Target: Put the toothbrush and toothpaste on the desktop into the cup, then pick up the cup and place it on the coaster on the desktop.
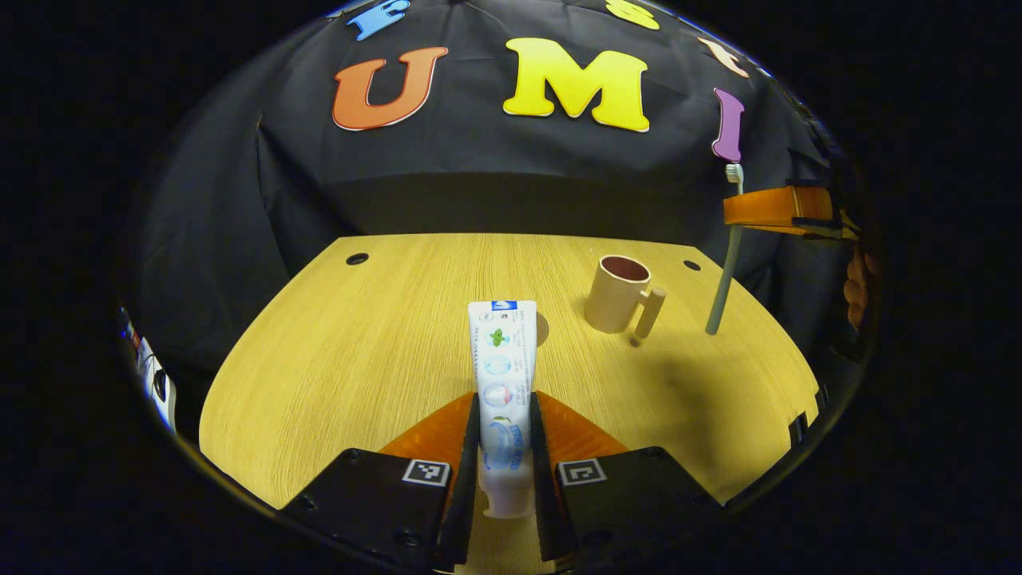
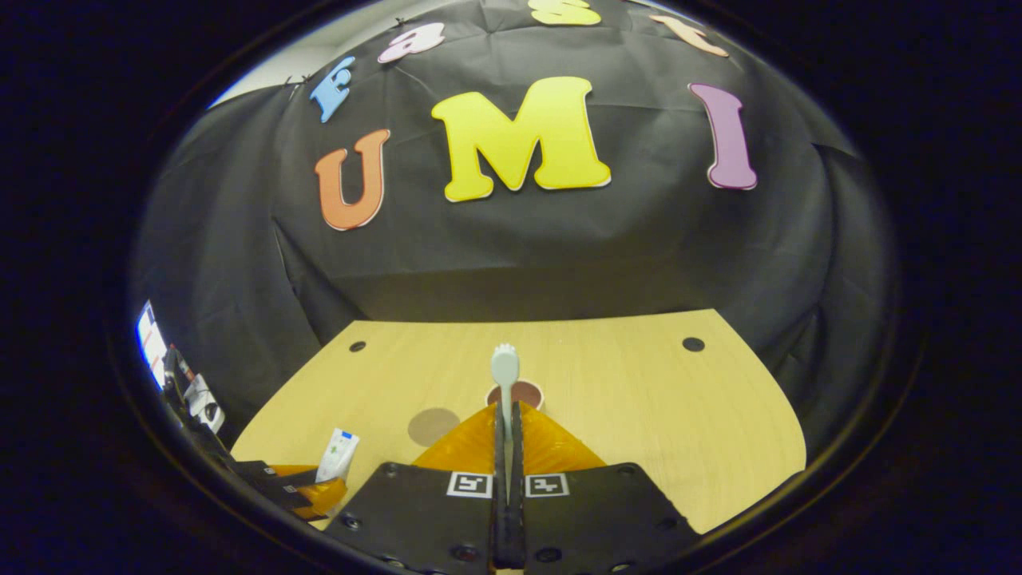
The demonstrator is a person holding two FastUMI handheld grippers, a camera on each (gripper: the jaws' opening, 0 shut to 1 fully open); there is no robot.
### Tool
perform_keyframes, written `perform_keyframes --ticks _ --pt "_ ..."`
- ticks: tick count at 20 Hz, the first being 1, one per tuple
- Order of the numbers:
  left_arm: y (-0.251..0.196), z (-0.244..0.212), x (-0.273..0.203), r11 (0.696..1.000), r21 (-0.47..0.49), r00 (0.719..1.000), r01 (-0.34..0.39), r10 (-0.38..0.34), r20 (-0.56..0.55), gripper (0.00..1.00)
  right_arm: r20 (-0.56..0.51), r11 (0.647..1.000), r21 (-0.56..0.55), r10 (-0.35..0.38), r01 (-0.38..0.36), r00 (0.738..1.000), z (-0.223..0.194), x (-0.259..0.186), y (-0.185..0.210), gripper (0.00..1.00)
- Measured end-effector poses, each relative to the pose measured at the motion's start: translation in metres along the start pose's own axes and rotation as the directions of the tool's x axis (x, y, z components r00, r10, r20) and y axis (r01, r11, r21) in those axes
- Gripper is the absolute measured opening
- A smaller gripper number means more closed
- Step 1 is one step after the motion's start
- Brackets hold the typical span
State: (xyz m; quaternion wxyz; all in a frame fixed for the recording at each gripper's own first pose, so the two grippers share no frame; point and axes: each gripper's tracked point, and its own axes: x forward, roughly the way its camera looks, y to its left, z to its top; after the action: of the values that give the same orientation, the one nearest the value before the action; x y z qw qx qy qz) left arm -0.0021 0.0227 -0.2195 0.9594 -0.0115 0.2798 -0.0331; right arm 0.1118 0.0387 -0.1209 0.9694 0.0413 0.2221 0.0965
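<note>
The step in hand is judged to be the loading of the cup (image 1: 616, 294): both items are already lifted, and neither is yet inside.

To do it well, the toothbrush (image 2: 505, 382) is best brought directly over the cup's mouth and lowered handle-first until the lower end is well below the rim, and only then released (a release from high up could tip the brush out or knock the cup over). The cup's handle (image 1: 650, 311) sticks out towards the near side, so it should be avoided on the way down. The toothpaste (image 1: 503, 375) is better kept back until the first item is in, so that the two grippers are not crowded over one small opening. It should go in narrow end down if the grip allows.

The left gripper (image 1: 505, 423) is pinched on the toothpaste, both fingers pressed against the tube's sides near the cap end, with the flat tail pointing forward over the table (image 1: 343, 351). The cup stands upright ahead and to the right of that tube, apart from it.

The right gripper (image 2: 508, 431) is closed tightly on the toothbrush, whose bristled head rises above the fingertips. In the right gripper view the cup's dark mouth lies just behind the brush, nearly in line with it. The coaster (image 2: 433, 426), a flat round disc, lies on the table to the left of the cup.
</note>
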Motion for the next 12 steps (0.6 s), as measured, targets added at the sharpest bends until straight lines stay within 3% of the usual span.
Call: perform_keyframes --ticks 12 --pt "0.036 0.043 0.003 0.997 -0.043 0.997 -0.059 0.061 0.047 0.35 0.106 0.997 -0.078 0.010 -0.001 0.994 0.043 0.117 0.016 0.00"
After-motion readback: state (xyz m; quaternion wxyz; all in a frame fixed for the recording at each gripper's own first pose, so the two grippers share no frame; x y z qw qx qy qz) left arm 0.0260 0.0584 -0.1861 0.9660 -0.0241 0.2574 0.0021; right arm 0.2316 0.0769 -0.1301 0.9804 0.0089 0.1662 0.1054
